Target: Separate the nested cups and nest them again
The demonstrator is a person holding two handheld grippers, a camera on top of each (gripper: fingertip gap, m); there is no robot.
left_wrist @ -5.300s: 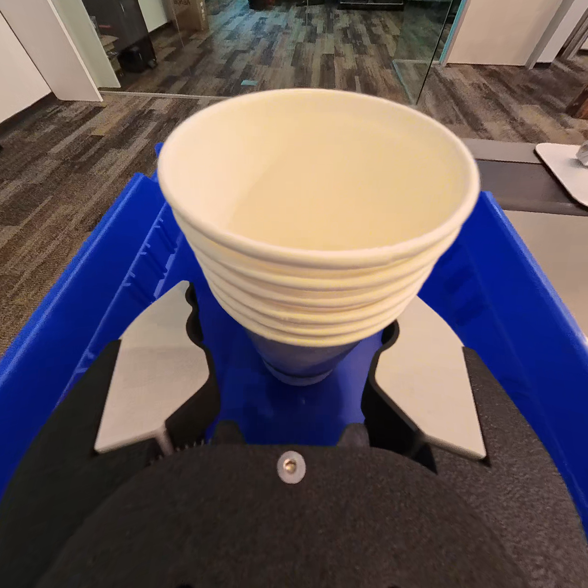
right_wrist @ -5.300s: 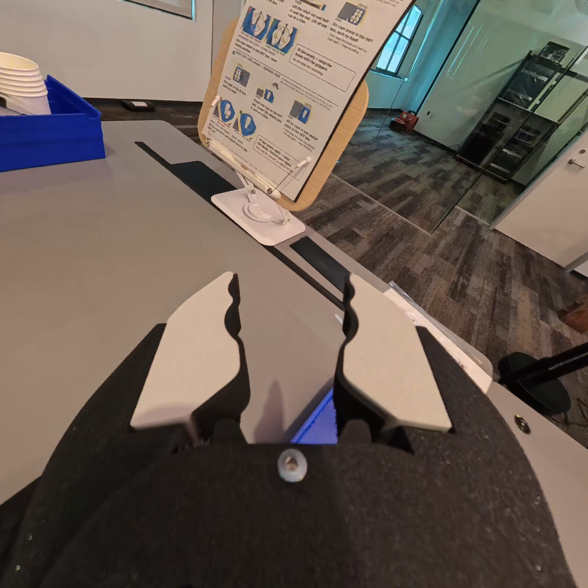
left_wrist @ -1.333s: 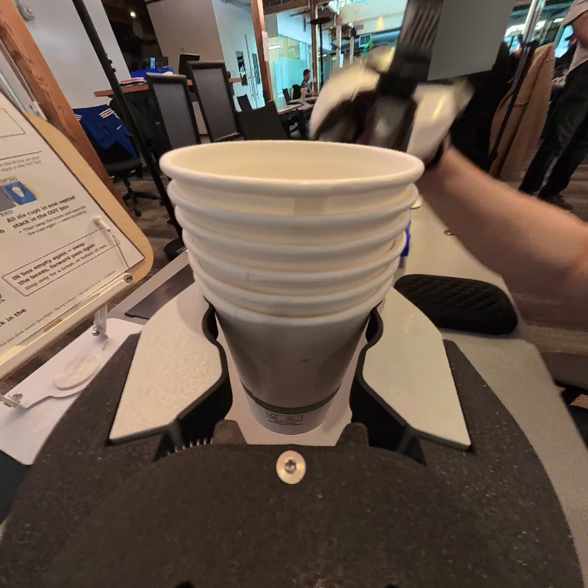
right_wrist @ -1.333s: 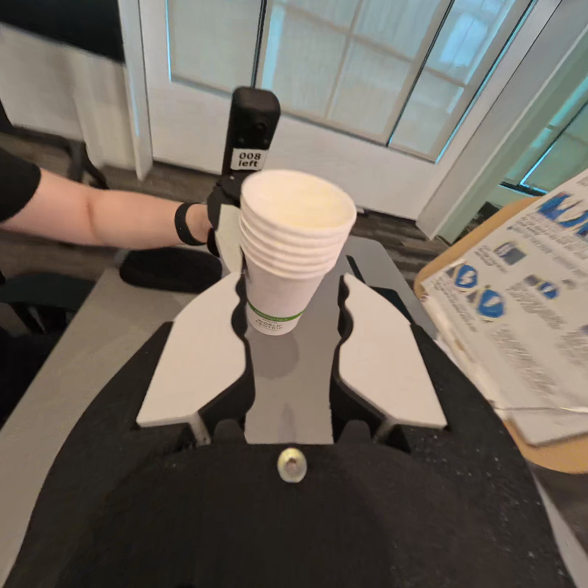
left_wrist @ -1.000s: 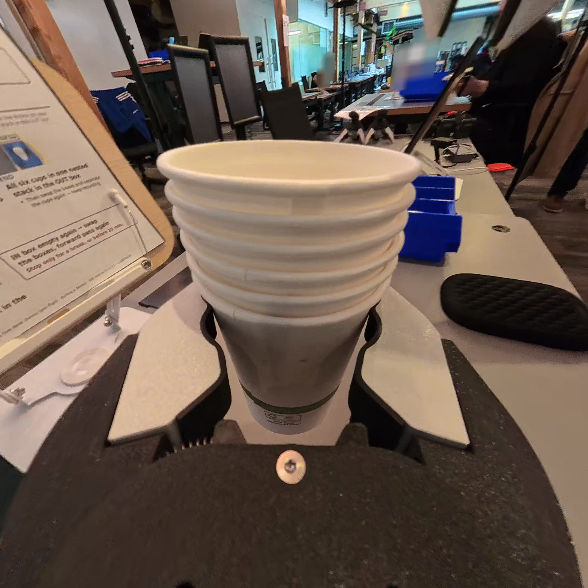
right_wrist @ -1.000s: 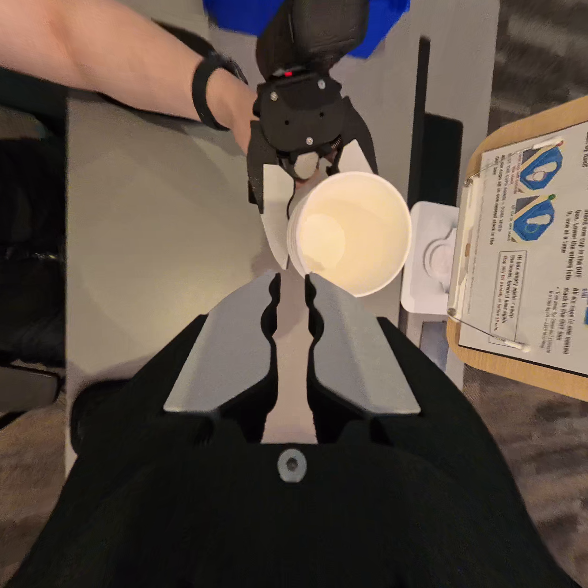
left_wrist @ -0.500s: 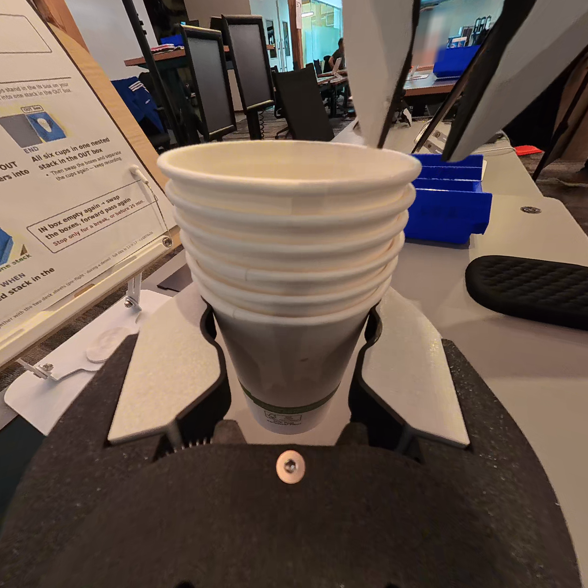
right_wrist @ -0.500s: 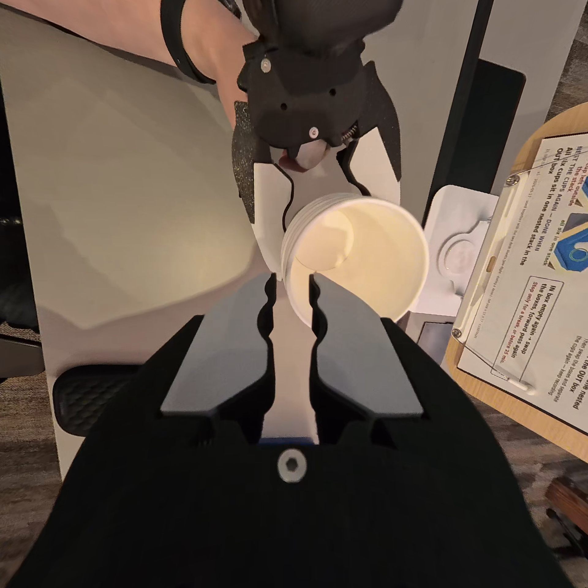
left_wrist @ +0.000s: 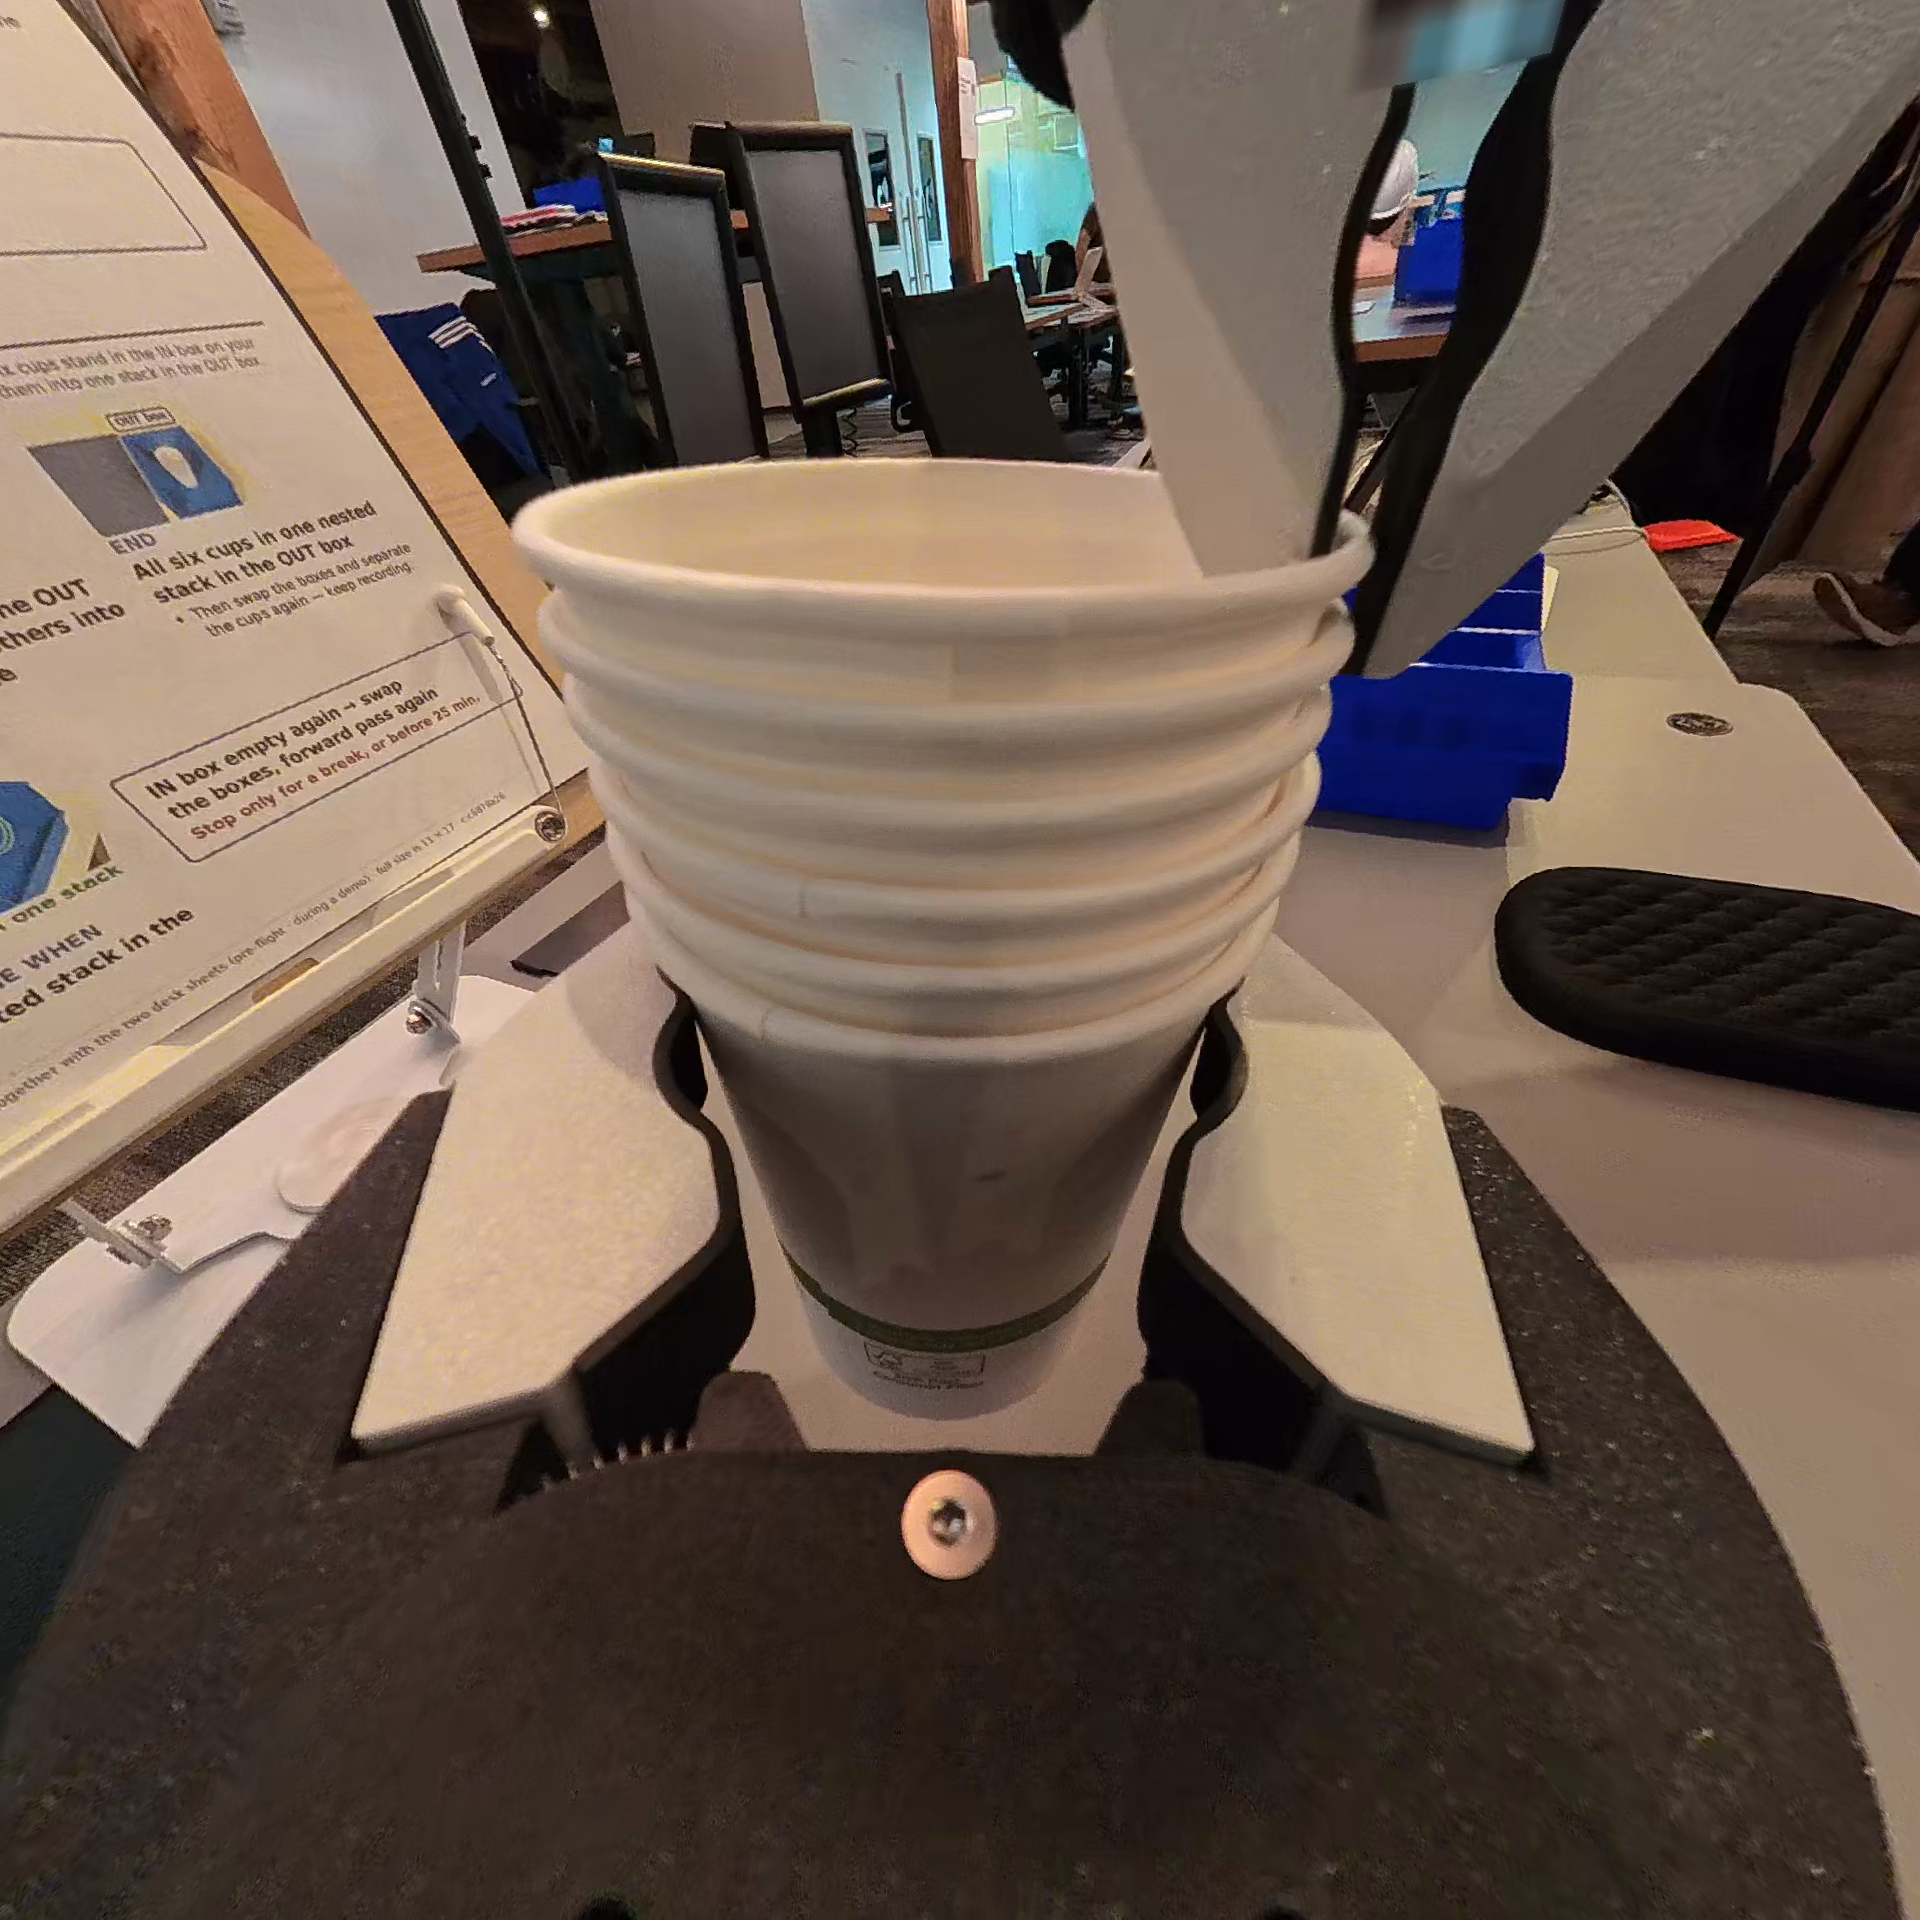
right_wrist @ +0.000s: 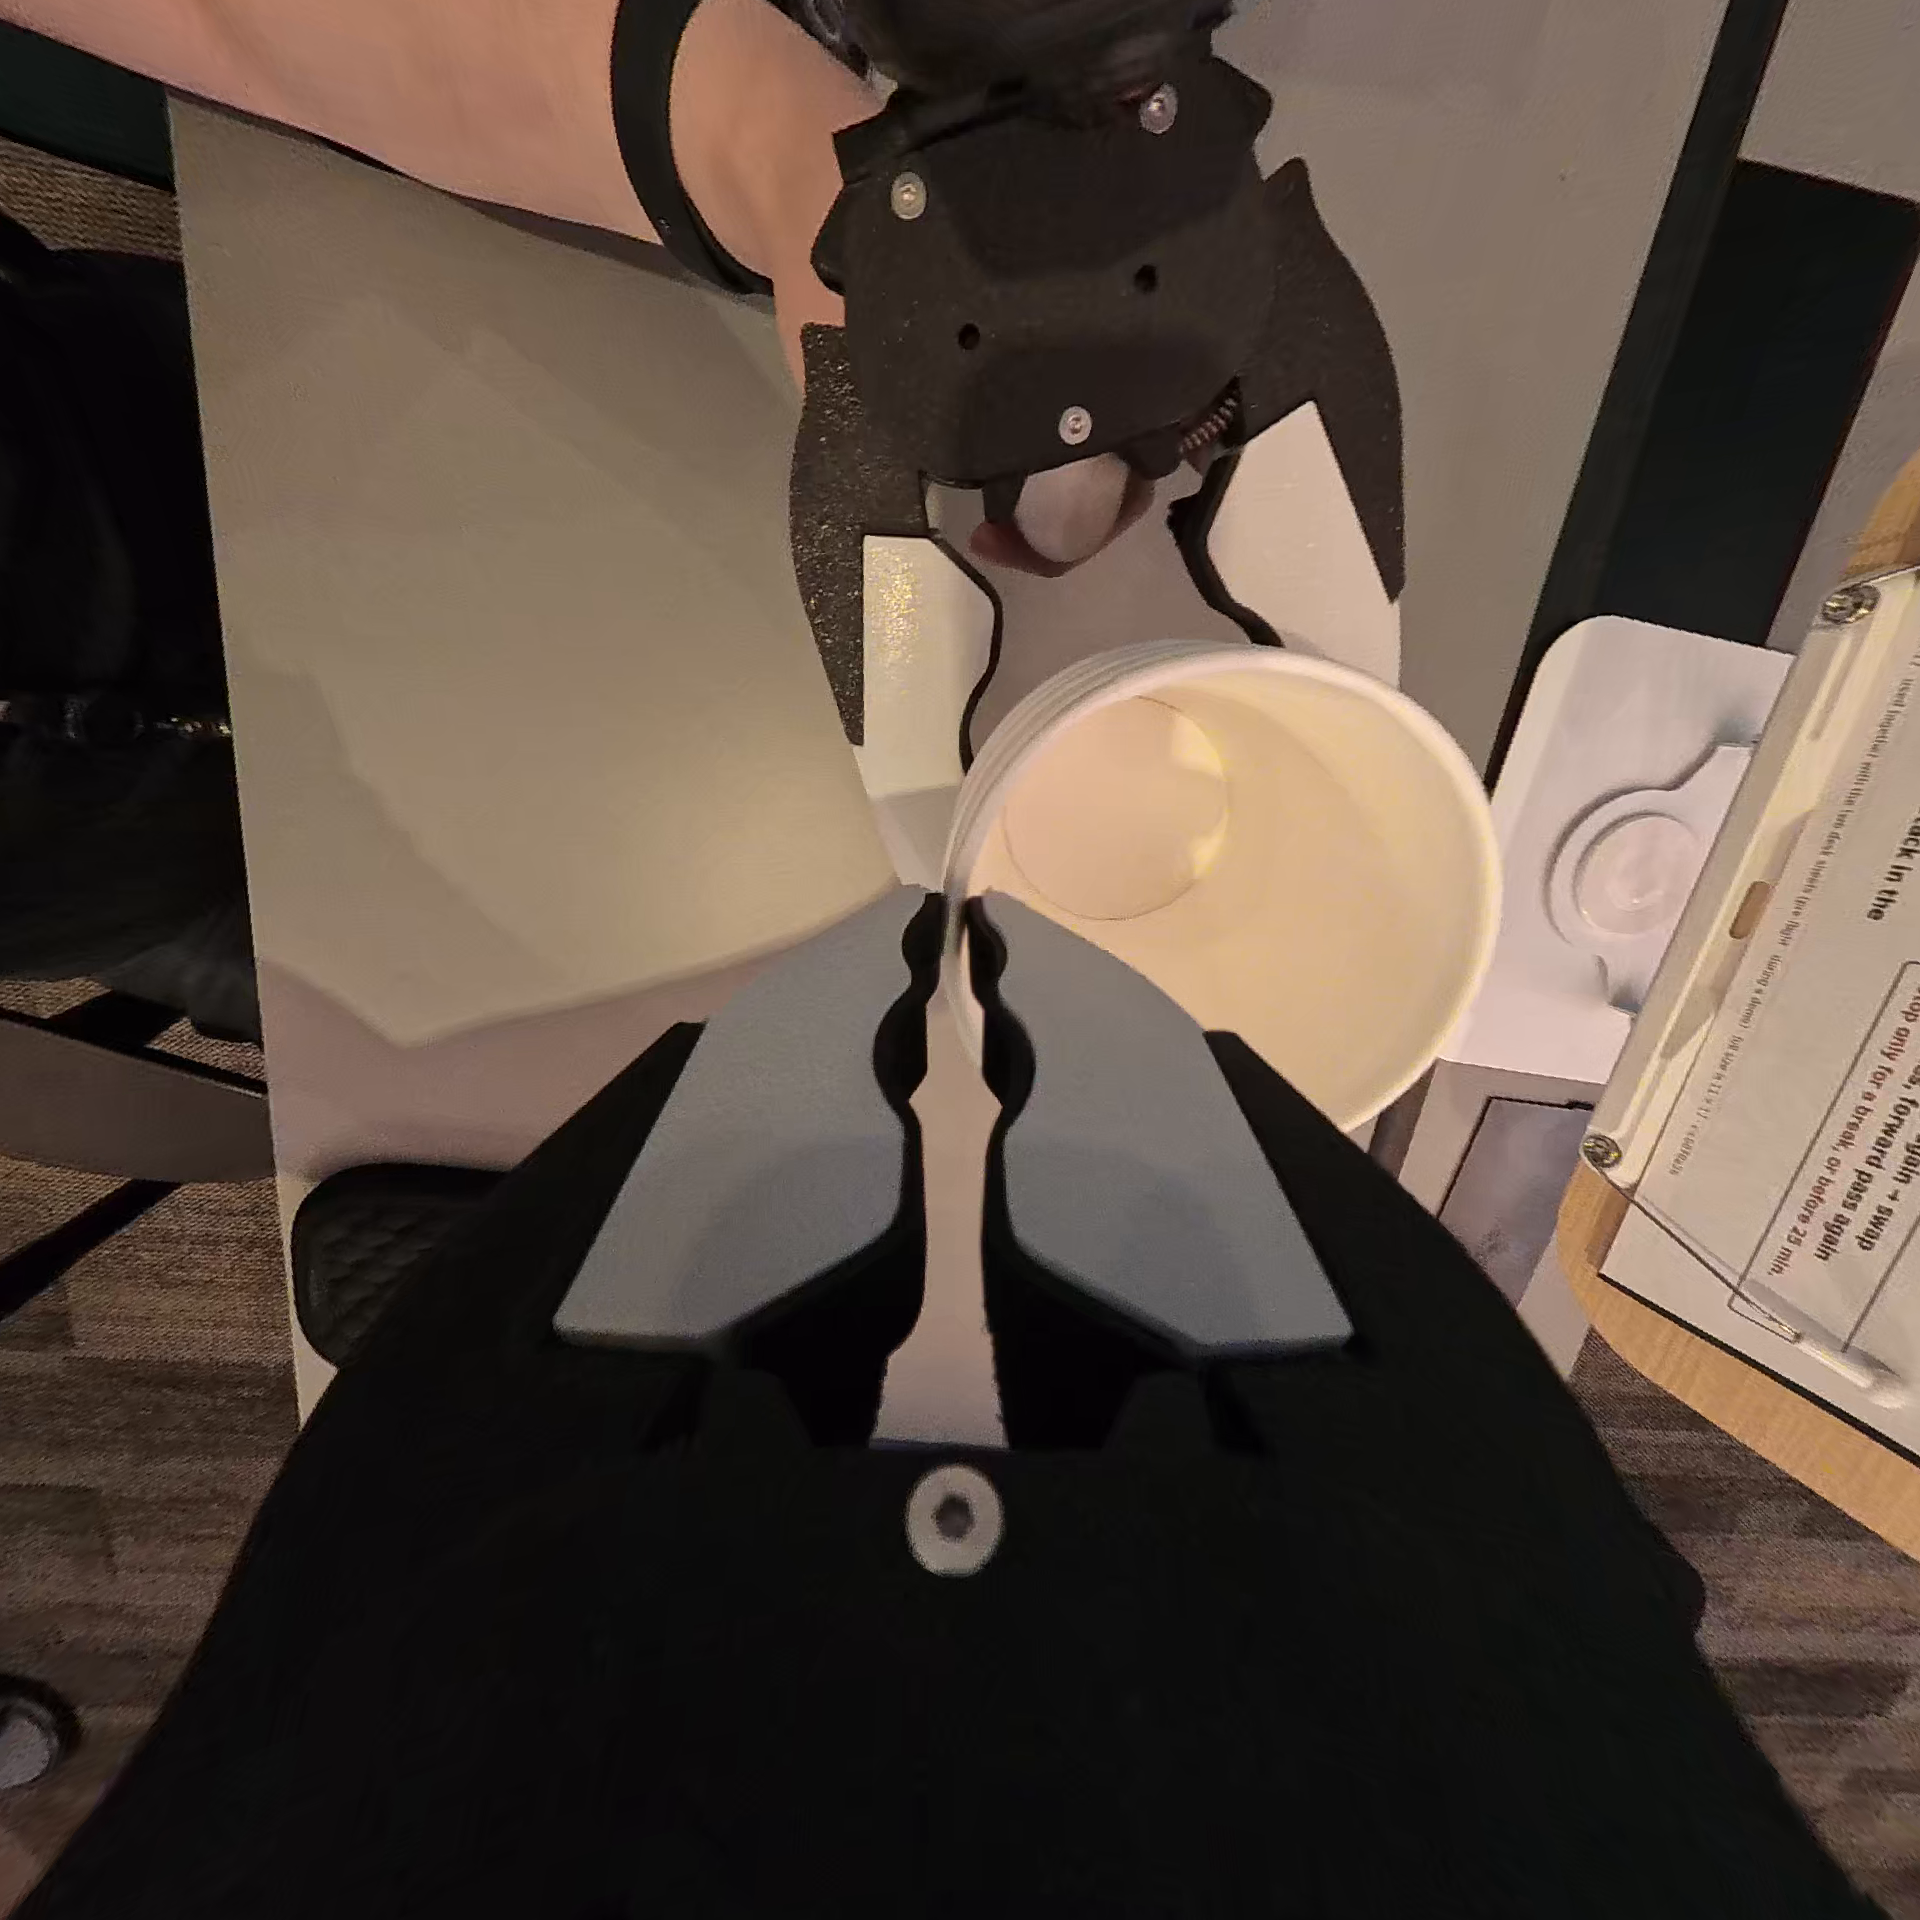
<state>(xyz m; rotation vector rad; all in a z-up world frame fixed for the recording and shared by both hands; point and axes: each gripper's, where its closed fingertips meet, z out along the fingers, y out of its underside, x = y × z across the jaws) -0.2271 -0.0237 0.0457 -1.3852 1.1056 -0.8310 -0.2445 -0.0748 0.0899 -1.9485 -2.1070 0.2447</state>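
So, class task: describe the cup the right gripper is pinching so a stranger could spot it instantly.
Find the grey table, then the stack of white paper cups that the left gripper holds upright above it. The wanted one is the top cup, innermost in the stack. Only its rim sits between the right gripper fingertips; the others show merely as rolled rims below.

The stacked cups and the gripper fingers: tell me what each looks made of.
Stacked cups: apparently paper, matte off-white, with rolled rims and a visible side seam. Left gripper fingers: flat pale grey plates with a fine grainy, matte surface, likely plastic or coated metal; the black body behind looks like textured plastic.
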